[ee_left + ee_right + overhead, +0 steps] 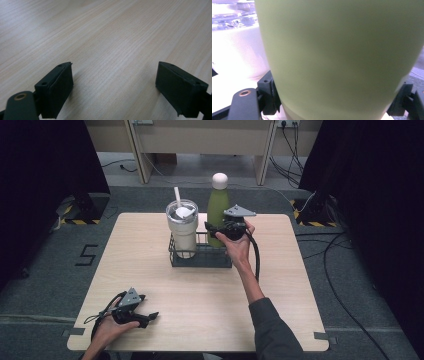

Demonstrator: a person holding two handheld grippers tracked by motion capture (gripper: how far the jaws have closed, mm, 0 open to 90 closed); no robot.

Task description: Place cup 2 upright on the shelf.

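A green bottle [218, 205] with a white cap stands upright in the right half of a black wire basket [201, 261]. My right gripper [213, 228] reaches in from the right and is shut on the bottle's lower body. In the right gripper view the bottle [337, 60] sits between both jaws of the gripper [334, 100], which press its sides. A white tumbler [182, 232] with a straw [177, 195] occupies the basket's left half. My left gripper [149, 307] rests open near the table's front left corner, its jaws wide apart over bare wood [115, 90].
The basket sits at the back middle of the light wooden table [200, 305]. The tumbler [234, 50] stands close beside the bottle. Cables trail on the floor to the right, and dark curtains hang on both sides.
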